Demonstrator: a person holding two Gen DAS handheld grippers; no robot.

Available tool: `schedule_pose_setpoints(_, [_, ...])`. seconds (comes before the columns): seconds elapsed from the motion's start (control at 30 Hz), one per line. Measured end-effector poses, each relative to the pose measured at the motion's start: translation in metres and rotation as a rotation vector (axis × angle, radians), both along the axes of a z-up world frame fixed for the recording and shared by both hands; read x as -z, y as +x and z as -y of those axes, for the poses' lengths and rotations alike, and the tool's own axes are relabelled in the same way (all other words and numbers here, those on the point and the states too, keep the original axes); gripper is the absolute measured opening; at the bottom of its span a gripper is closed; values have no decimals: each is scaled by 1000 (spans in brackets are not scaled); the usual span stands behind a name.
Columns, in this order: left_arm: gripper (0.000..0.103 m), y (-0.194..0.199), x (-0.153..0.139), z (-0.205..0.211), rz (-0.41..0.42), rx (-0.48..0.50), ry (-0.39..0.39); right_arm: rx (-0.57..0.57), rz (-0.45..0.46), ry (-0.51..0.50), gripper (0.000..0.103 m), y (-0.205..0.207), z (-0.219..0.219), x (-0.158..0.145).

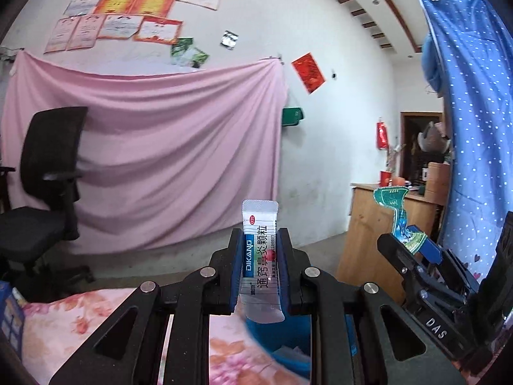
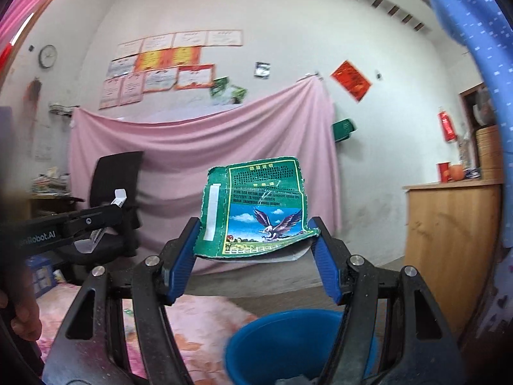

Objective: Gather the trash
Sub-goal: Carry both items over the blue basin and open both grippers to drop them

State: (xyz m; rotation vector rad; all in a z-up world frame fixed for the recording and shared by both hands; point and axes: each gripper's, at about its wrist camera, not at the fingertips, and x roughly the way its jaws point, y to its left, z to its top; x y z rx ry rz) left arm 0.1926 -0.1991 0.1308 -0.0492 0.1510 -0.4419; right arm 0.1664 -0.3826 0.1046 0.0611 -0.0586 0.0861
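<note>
My left gripper [image 1: 259, 256] pinches a white sachet [image 1: 261, 260] upright, my right gripper [image 2: 253, 250] clamps a green eagle wrapper [image 2: 256, 208], both above the blue bucket [image 2: 288, 337].

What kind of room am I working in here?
Most likely a lived-in bedroom or home room: a floral bedspread below the grippers, a pink sheet hung across the wall with certificates above it, and an office chair.

sachet [image 1: 261, 256]: between the left gripper's [image 1: 259, 247] fingers
wrapper [image 2: 256, 208]: between the right gripper's [image 2: 253, 240] fingers
bucket [image 2: 288, 337]: below both, near
chair [image 1: 48, 176]: far left
cabinet [image 2: 449, 240]: far right
</note>
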Motion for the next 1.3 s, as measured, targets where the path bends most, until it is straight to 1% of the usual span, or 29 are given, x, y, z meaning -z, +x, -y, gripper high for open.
schedule_pose_setpoints(0.07, [17, 4, 0, 11, 10, 15, -6, 40, 11, 2, 92, -3, 7, 0])
schedule_pose_setpoints(0.17, [17, 8, 1, 28, 13, 44, -14, 69, 16, 10, 92, -5, 15, -1])
schedule_pose_setpoints(0.33, [17, 21, 5, 56, -12, 91, -1, 101, -29, 34, 92, 1, 31, 4])
schedule_pose_setpoints(0.4, [17, 28, 9, 64, -43, 108, 2, 103, -64, 50, 92, 5, 39, 8])
schedule_pose_setpoints(0.47, [17, 38, 15, 70, -89, 125, -12, 107, -85, 57, 92, 8, 44, 14])
schedule_pose_setpoints(0.67, [17, 59, 25, 82, -169, 139, -27, 132, -149, 69, 92, 16, 57, 29])
schedule_pose_setpoints(0.8, [17, 73, 34, 85, -225, 133, -8, 135, -205, 99, 92, 26, 64, 38])
schedule_pose_setpoints(0.9, [17, 83, 41, 86, -276, 128, 10, 113, -232, 153, 92, 31, 73, 42])
schedule_pose_setpoints(1.07, [17, 97, 60, 88, -375, 113, 63, 106, -288, 173, 92, 38, 77, 51])
schedule_pose_setpoints(1.3, [17, 106, 81, 93, -487, 135, 88, 92, -454, 183, 92, 65, 80, 70])
